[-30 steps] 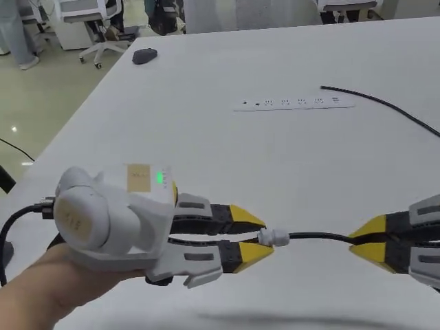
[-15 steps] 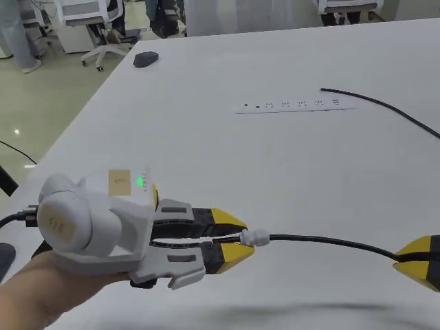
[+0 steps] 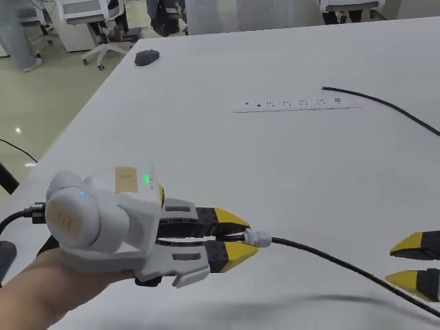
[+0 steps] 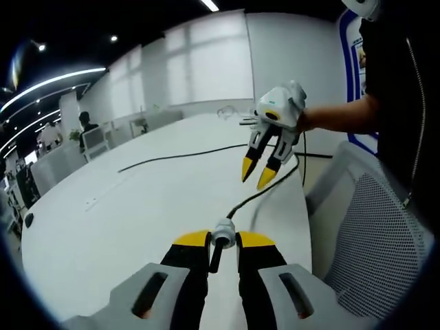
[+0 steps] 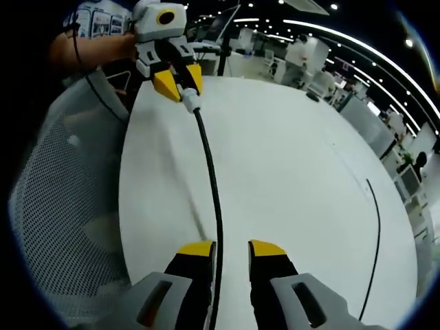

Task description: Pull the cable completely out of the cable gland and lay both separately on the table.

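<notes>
The left tool [image 3: 253, 236] is closed on the cable gland [image 3: 261, 239] above the tabletop [image 3: 275, 165], and the cable [image 3: 330, 259] extends lengthwise from it toward the right tool [image 3: 388, 265], whose jaws stand open and empty, close beside the cable.

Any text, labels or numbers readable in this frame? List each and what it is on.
No text reads clearly.
Tan sticker on the left gripper: print too blurred.
Mark on that gripper's round end cap: blurred, cannot tell.
Power strip: marks too small.
Blue poster: text too small.
</notes>
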The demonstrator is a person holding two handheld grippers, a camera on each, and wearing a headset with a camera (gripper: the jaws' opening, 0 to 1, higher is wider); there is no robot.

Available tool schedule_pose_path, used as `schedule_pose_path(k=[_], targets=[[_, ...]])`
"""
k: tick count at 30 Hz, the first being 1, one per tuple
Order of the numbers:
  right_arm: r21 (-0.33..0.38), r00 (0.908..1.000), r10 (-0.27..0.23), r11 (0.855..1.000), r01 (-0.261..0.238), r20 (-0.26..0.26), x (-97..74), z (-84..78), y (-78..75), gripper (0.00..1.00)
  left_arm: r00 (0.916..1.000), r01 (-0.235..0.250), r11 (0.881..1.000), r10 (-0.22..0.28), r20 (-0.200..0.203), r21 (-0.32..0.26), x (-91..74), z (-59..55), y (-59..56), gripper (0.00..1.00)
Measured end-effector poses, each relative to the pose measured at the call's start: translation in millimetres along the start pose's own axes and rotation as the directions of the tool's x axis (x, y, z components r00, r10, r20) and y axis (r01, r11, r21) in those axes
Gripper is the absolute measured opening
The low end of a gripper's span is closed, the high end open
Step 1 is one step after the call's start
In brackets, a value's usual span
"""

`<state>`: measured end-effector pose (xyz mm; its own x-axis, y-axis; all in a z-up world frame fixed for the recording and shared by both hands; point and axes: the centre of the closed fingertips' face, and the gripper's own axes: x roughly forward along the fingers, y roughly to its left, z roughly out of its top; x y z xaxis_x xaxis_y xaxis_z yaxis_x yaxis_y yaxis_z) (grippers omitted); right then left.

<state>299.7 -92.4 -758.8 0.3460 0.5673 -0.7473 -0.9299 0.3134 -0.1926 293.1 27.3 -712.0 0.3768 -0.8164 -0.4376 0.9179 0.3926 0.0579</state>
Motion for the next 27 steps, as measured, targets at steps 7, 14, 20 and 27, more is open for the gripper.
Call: schedule_pose_path(k=[7,14,20,27], targets=[[-0.110,0.9781,0.111,0.990,-0.093,0.176,19.8,81.4,24.3,0.15,0.9999,0.013,1.000,-0.013,0.000,0.007,1.9,1.6,-5.1,0.14],[-0.164,0.9706,0.188,0.973,-0.163,0.151,41.5,91.0,38.9,0.08,0.9999,0.011,1.000,-0.011,0.005,0.013,-2.6,2.5,-8.8,0.14],[-0.207,0.9635,0.211,0.963,-0.175,0.166,43.8,99.2,44.1,0.00,0.9999,0.007,1.000,-0.007,0.012,0.002,-4.0,1.4,-10.1,0.14],[-0.240,0.9630,0.219,0.954,-0.177,0.157,44.5,98.5,44.7,0.00,0.9999,0.003,1.000,-0.003,0.012,0.000,-4.8,-0.1,-9.3,0.14]])
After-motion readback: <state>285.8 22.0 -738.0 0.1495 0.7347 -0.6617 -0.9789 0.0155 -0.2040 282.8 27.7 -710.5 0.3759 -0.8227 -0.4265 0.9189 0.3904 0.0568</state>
